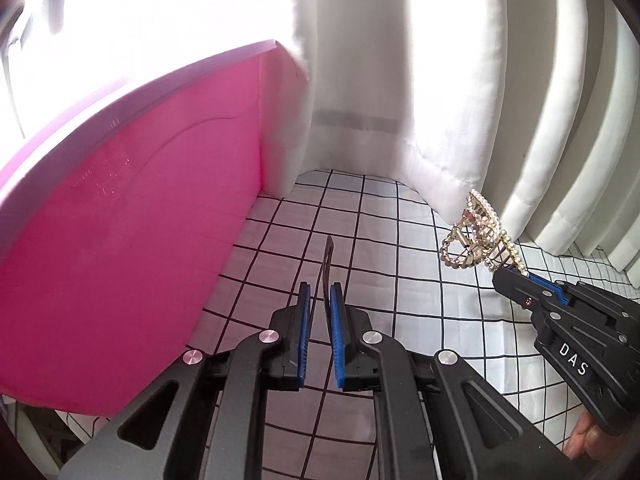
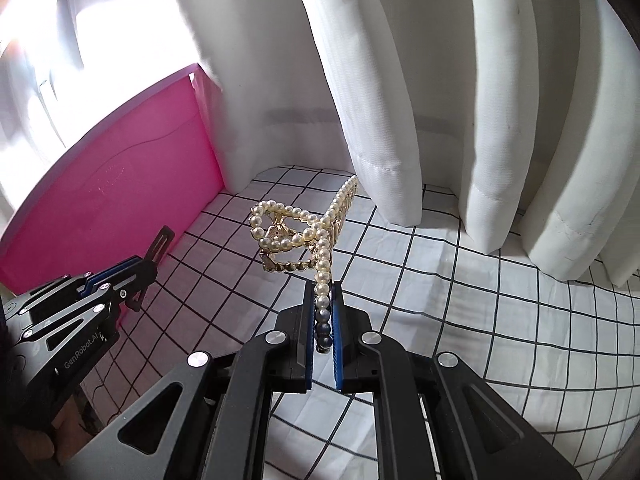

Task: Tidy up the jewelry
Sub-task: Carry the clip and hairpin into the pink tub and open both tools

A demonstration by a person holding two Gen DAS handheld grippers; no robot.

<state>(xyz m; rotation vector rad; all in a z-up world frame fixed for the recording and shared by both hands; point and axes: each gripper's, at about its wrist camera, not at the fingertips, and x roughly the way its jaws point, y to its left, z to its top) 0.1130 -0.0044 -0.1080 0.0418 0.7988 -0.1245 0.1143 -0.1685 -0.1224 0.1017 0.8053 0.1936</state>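
Note:
My left gripper (image 1: 320,292) is shut on a thin dark flat hair clip (image 1: 326,258) that sticks forward from its blue pads, held above the checked cloth. The clip also shows in the right wrist view (image 2: 160,246), beside the pink box. My right gripper (image 2: 323,292) is shut on a gold pearl-studded claw hair clip (image 2: 298,226), gripping one pearl-lined arm, the claw raised above the cloth. In the left wrist view the pearl clip (image 1: 476,236) and right gripper (image 1: 514,274) are at the right.
A large pink plastic box (image 1: 132,240) stands at the left, close to the left gripper; it also shows in the right wrist view (image 2: 116,196). White curtains (image 2: 440,100) hang at the back. A white cloth with black grid lines (image 2: 460,300) covers the table.

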